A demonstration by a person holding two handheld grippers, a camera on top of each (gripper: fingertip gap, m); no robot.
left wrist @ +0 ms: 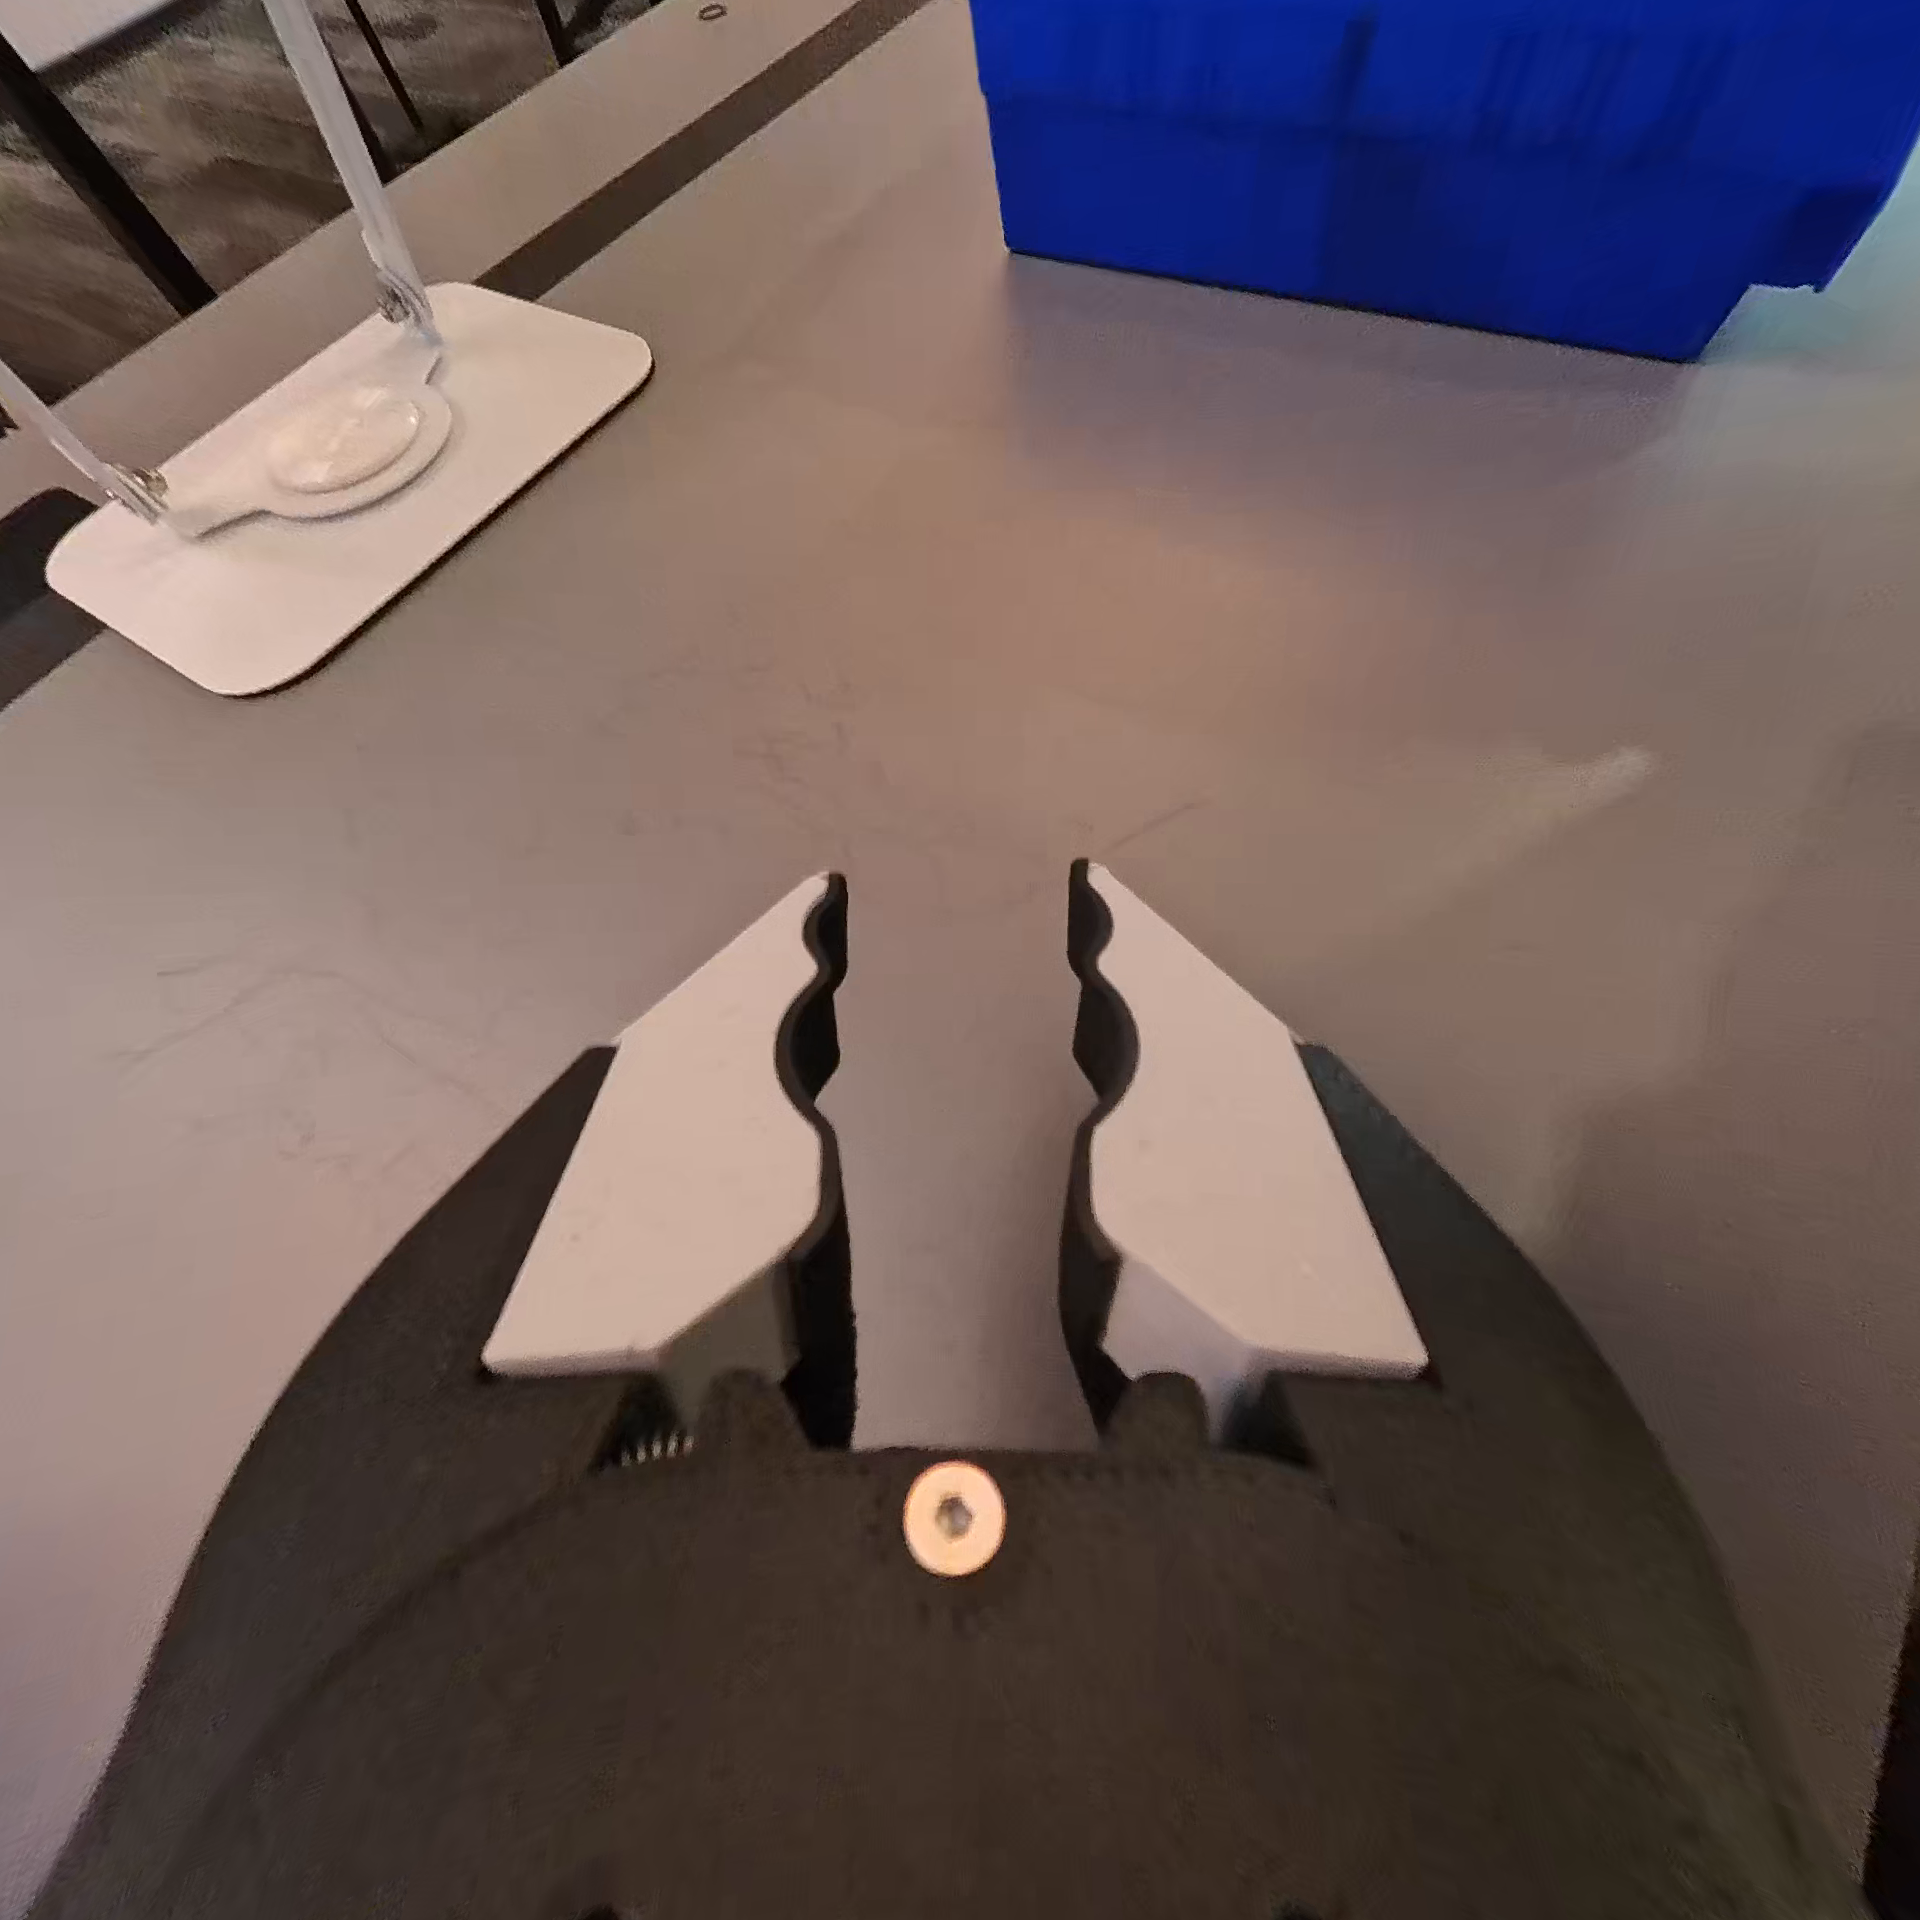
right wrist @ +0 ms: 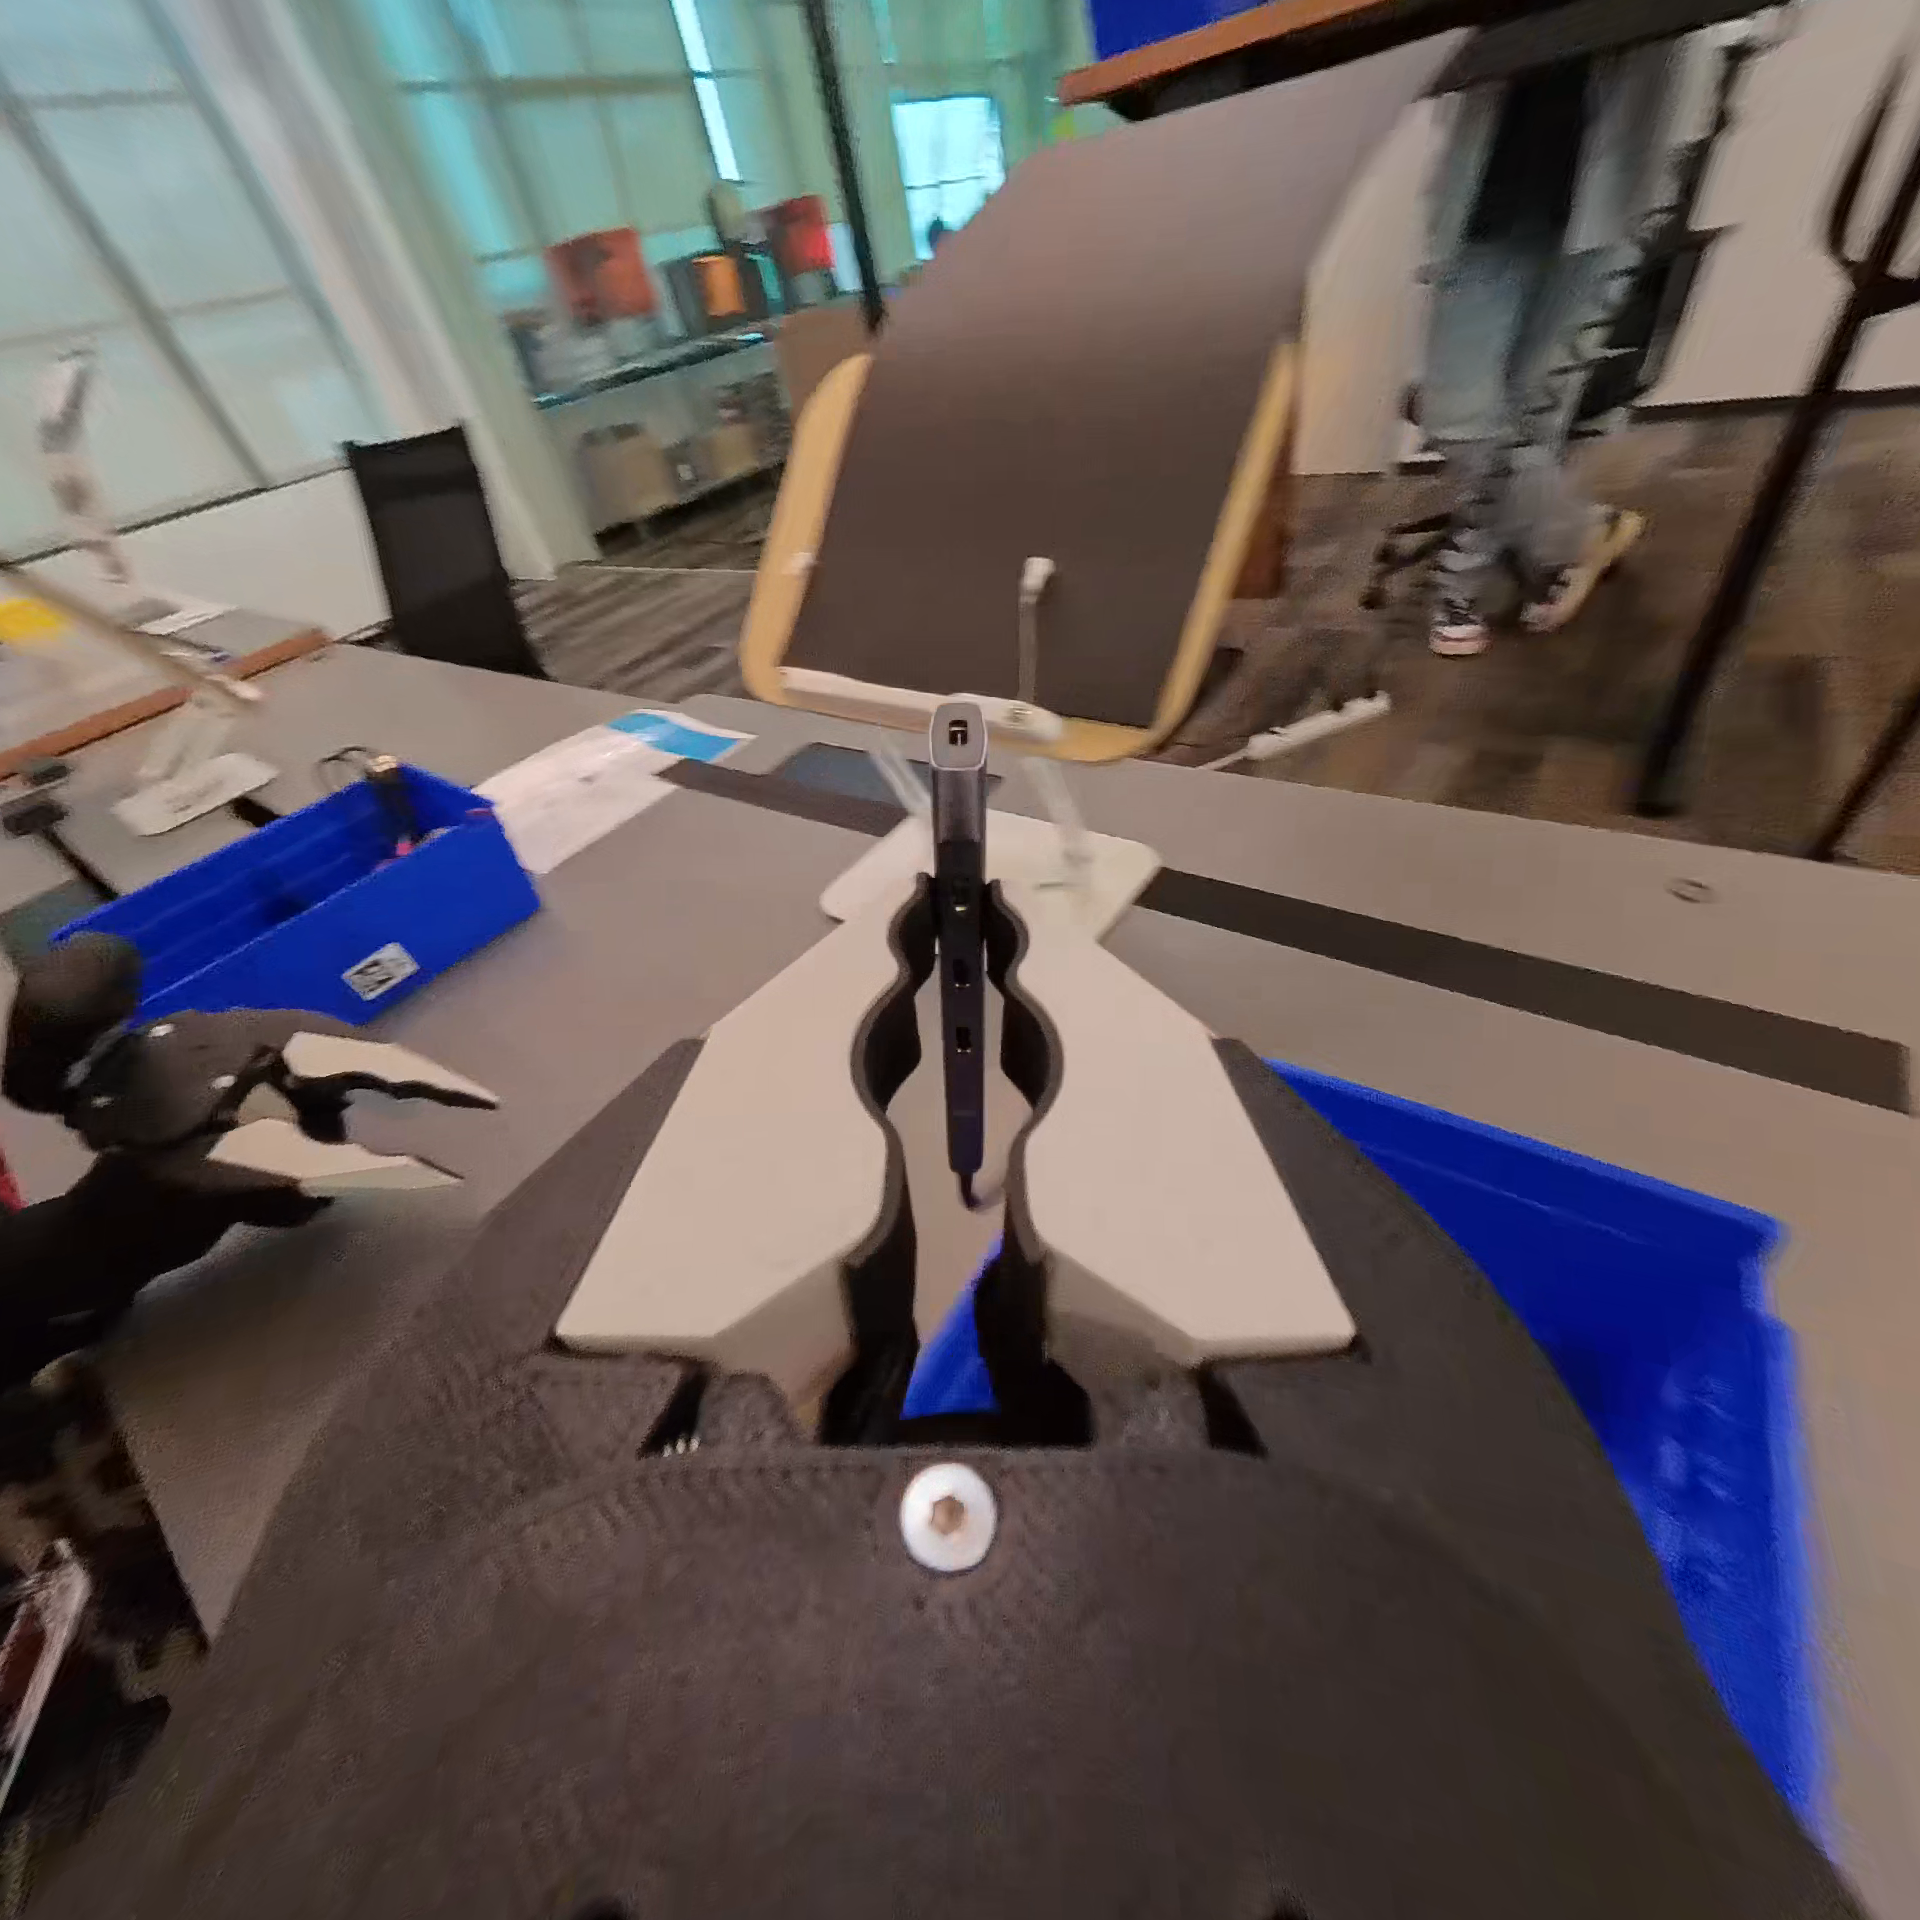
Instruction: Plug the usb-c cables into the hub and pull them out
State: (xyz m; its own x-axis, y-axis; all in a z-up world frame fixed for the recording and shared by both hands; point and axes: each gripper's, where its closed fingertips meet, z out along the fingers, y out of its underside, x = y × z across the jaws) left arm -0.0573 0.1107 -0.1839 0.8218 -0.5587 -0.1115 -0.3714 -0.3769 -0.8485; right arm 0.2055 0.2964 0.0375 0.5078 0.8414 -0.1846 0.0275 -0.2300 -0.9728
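Note:
My right gripper (right wrist: 956, 896) is shut on the hub (right wrist: 956, 831), a slim dark grey bar held edge-up above the table, with several small ports along its top edge and one port on its far end. A short cable stub hangs from its near end between the fingers. My left gripper (left wrist: 956, 873) is open and empty, low over the bare grey table (left wrist: 1247, 623); it also shows at the left of the right wrist view (right wrist: 457, 1132). No usb-c cables are clearly visible.
A blue bin (left wrist: 1455, 156) stands ahead of the left gripper; it shows at left in the right wrist view (right wrist: 312, 904). Another blue bin (right wrist: 1558, 1299) lies under the right gripper. White stand bases (left wrist: 343, 488) (right wrist: 1112, 862) sit on the table. A chair (right wrist: 1039, 468) and a person's legs (right wrist: 1507, 416) are beyond.

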